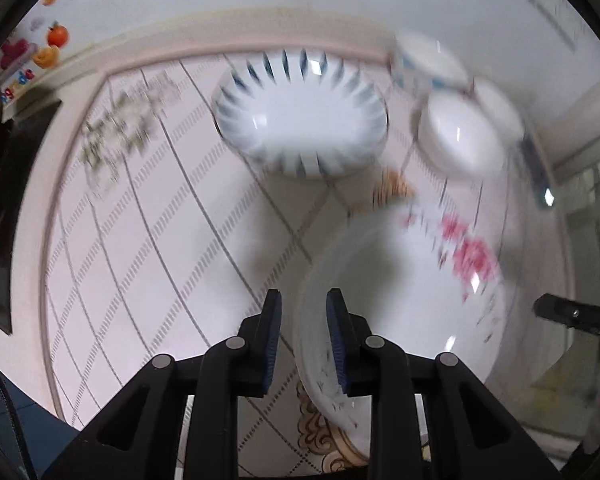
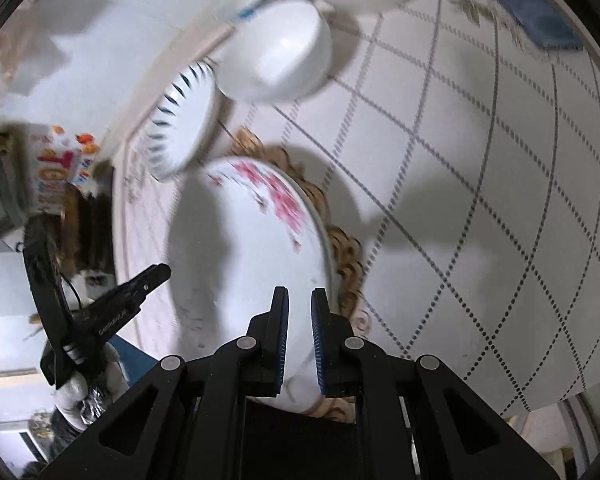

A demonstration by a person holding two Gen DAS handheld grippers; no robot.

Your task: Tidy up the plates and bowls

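Evidently the sorting is only getting started; the floral plate is lying on the desk and both tongs are closing in on its near rim. The left tongs are straddling the edge, pads parted, gripping nothing yet; the right tongs are narrowly parted over the rim, and whether they are pinching it I cannot tell. The blue-striped plate is sitting apart, unstacked; the white bowls are clustering beyond, loosely grouped, not nested, so most work is remaining.
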